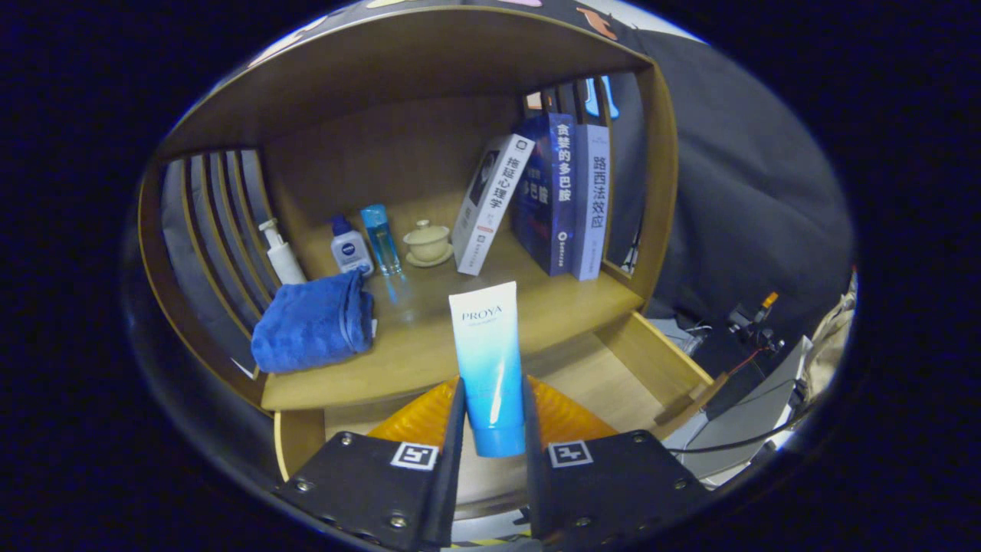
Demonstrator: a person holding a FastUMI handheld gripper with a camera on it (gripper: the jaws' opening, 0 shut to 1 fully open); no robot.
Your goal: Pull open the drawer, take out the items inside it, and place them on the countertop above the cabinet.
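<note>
Claw (492, 418) clamping both fingers on a white-and-blue tube (489, 360), standing cap down; cap partly hidden between the fingers. Below the tube, open drawer (613, 376) showing bare wood, its front cut off. Beyond the tube, bench (429, 337) carrying blue towel (313, 322), bottles (351, 245), lidded cup (427, 241), leaning books (552, 195).

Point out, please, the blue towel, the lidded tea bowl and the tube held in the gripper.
blue towel (313, 322), gripper view, folded top.
lidded tea bowl (427, 242), gripper view, bowl's side.
tube (487, 345), gripper view, mid-body above the gripper (490, 418).

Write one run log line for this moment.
gripper: shut on tube | drawer: open | tube above drawer, not yet on countertop
</note>
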